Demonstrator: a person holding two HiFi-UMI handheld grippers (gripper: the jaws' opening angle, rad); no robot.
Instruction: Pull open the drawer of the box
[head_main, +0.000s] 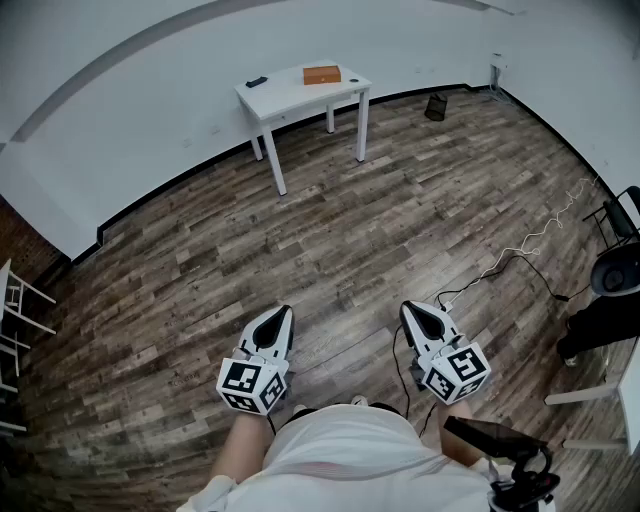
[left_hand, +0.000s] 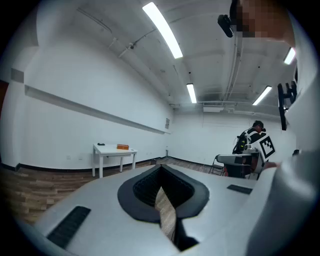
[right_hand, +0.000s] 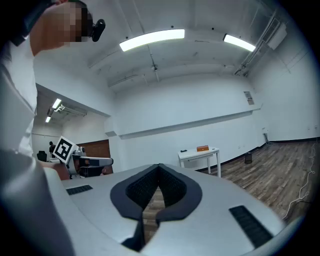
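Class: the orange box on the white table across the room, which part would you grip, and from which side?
Probably the box's room-facing long side, coming in level over the table's front edge: it lies flat and low toward the wall. At this distance no drawer handle can be made out.

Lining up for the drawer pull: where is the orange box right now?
In the head view the orange box sits on the white table by the far wall, right of its middle; a small dark object lies near the table's left end.
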